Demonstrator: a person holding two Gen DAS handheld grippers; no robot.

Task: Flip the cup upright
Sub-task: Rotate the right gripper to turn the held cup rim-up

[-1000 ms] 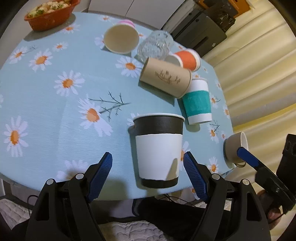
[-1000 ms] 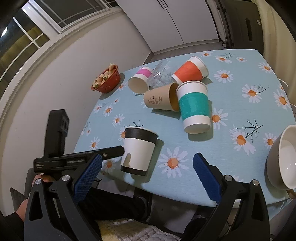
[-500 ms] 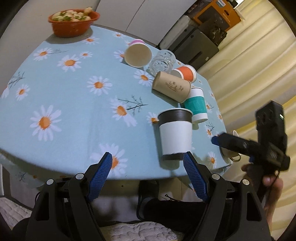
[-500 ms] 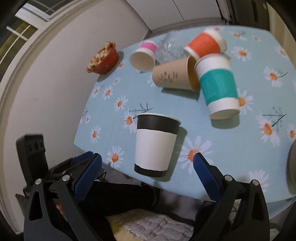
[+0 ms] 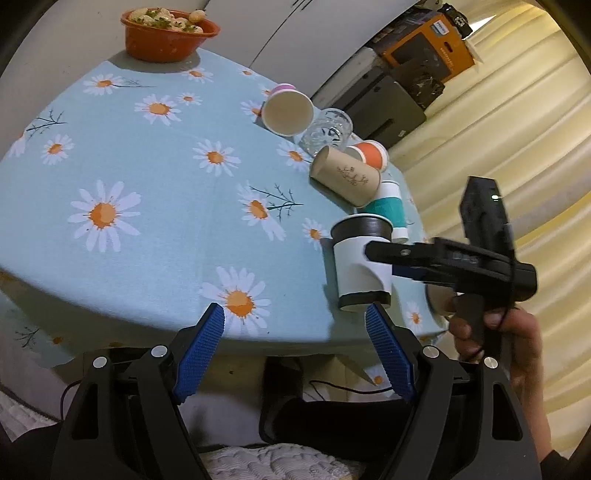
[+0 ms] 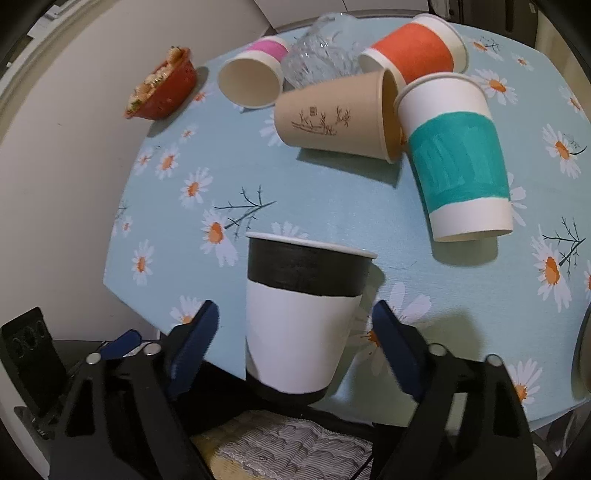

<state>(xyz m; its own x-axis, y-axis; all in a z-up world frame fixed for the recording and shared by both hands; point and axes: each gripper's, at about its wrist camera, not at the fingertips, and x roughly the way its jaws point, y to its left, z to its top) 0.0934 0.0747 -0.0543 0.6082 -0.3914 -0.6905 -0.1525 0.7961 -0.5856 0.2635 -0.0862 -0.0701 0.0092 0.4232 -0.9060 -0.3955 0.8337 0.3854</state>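
Note:
A white paper cup with black bands [image 5: 360, 264] [image 6: 301, 317] stands upright, rim up, near the table's front edge. My right gripper [image 6: 295, 345] is open with its blue pads on either side of the cup, apart from it. In the left wrist view the right gripper [image 5: 391, 264] reaches the cup from the right. My left gripper [image 5: 295, 349] is open and empty, back off the table edge. A tan cup [image 6: 336, 116], a pink cup [image 6: 255, 72], an orange cup [image 6: 417, 50] and a teal-banded cup [image 6: 460, 162] are farther back.
A clear glass [image 6: 319, 61] sits among the cups. An orange bowl of food [image 5: 168, 31] stands at the table's far side. A white bowl [image 6: 583, 354] is at the right edge. The table has a daisy-print cloth [image 5: 147, 192].
My left gripper has pulled back and left, away from the black and white cup. My right gripper has moved in until the cup stands between its open fingers.

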